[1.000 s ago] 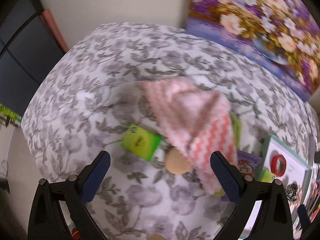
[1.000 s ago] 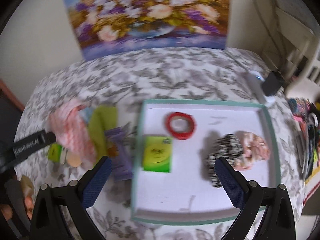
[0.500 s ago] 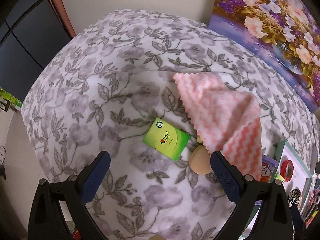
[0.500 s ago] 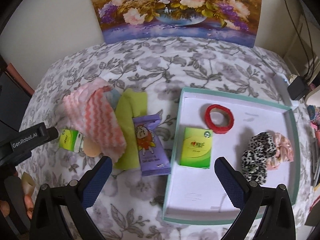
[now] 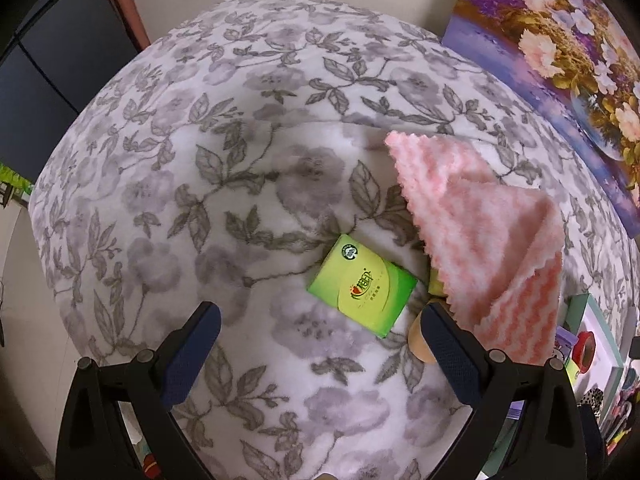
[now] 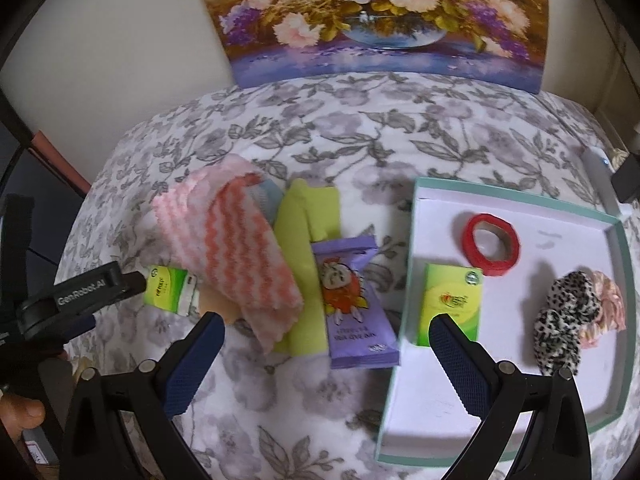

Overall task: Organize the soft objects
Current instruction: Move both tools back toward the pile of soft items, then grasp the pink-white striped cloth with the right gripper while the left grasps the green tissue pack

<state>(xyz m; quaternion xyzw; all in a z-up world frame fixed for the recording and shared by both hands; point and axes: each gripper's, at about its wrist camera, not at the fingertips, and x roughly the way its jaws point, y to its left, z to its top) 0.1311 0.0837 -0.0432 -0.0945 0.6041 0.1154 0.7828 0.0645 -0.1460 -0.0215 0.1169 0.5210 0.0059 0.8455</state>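
A green tissue pack (image 5: 362, 297) lies on the floral blanket, just ahead of my open, empty left gripper (image 5: 318, 328); it also shows in the right wrist view (image 6: 166, 288). A pink zigzag cloth (image 5: 486, 252) (image 6: 232, 248) lies right of it over a tan round sponge (image 5: 418, 340). A yellow-green cloth (image 6: 308, 224) and a purple wipes pack (image 6: 354, 300) lie beside it. My right gripper (image 6: 324, 344) is open and empty above the purple pack. The teal-rimmed white tray (image 6: 404, 280) holds a second green pack (image 6: 450, 304), a red tape roll (image 6: 490, 244), a leopard scrunchie (image 6: 564, 316) and a pink scrunchie (image 6: 608, 300).
A flower painting (image 6: 380, 20) leans on the wall behind the bed. The left gripper body (image 6: 80, 292) shows at the left of the right wrist view. A dark cabinet (image 5: 60, 60) stands past the bed's left edge. White devices (image 6: 600, 172) lie at far right.
My left gripper has swung left and closer, bringing the green tissue pack between its fingers. My right gripper has moved left from over the tray to over the purple pack.
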